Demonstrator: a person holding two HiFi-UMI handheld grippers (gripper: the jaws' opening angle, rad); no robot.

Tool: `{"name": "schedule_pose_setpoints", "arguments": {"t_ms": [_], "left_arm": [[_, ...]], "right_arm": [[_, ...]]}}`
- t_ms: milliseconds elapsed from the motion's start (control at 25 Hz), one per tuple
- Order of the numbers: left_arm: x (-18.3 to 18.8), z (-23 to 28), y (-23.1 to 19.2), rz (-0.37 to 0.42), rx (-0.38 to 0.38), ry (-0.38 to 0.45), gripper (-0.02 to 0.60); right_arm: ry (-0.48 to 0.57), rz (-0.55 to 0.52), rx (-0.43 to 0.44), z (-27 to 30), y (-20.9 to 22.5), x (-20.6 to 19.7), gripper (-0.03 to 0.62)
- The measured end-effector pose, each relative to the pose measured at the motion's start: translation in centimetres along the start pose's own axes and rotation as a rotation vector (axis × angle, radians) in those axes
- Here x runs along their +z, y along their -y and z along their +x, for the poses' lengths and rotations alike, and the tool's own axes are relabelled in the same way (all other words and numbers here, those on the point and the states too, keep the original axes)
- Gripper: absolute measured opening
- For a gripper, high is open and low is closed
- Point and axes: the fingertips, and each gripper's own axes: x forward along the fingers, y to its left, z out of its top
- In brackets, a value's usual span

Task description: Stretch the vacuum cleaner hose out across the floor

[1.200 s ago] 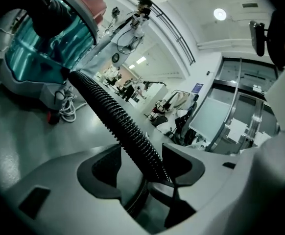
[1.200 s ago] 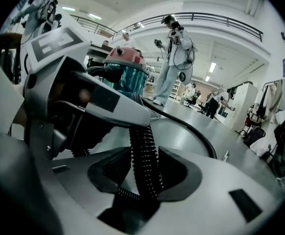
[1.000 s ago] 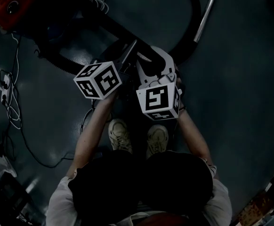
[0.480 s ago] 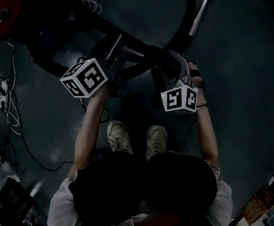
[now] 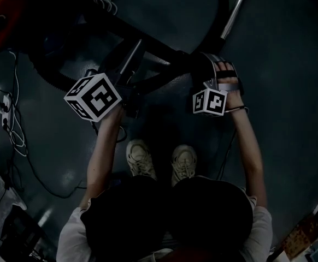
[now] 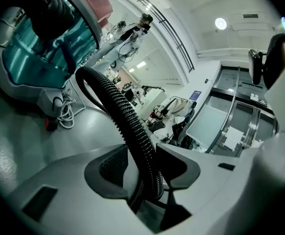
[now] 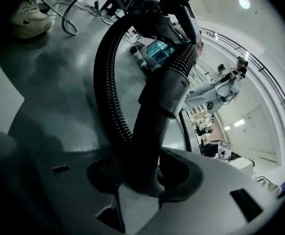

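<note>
Head view: two holds on one hose (image 5: 223, 21), its loop not yet drawn out.

We find the left hand-held gripper (image 6: 150, 161) with jaws that have just been closing; the ribbed hose runs between its pads and meets both. Ahead of it the hose arches up to the vacuum cleaner (image 6: 44, 48). The right hand-held gripper (image 7: 145, 175) is clamped on the hose's smooth grey cuff (image 7: 162, 92), and a ribbed loop curls just beside its jaws over the floor (image 7: 49, 92). We judge the holds are set apart along the hose so that parting them pulls the curl straight. The stretch is barely begun.
</note>
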Motion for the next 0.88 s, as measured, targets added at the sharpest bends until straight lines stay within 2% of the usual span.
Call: {"name": "schedule_pose_setpoints", "arguments": {"t_ms": [160, 320, 440, 560, 720, 800, 880], "left_arm": [[0.5, 0.2, -0.9, 0.025, 0.011, -0.002, 0.186], [-0.2, 0.3, -2.1, 0.004, 0.037, -0.05, 0.186], [-1.5, -0.2, -3.4, -0.018, 0.065, -0.083, 0.186], [-1.8, 0.3, -3.8, -0.008, 0.074, -0.113, 0.187], [-2.2, 1.2, -3.2, 0.046, 0.071, -0.144, 0.187], [-1.6, 1.5, -2.4, 0.088, 0.062, -0.13, 0.187], [-0.1, 2.0, -1.7, 0.139, 0.046, -0.098, 0.187]], "right_arm": [[-0.012, 0.011, 0.053, 0.3, -0.2, 0.8, 0.181], [0.018, -0.045, 0.157, -3.0, -2.7, 2.3, 0.18], [0.026, -0.016, 0.239, -5.3, -5.0, 3.3, 0.179], [0.052, 0.097, 0.31, -7.7, -6.9, 5.4, 0.181], [0.119, 0.314, 0.402, -10.3, -9.3, 8.2, 0.181], [0.146, 0.411, 0.386, -10.2, -9.6, 9.3, 0.181], [0.163, 0.467, 0.328, -9.2, -8.9, 10.3, 0.186]]}}
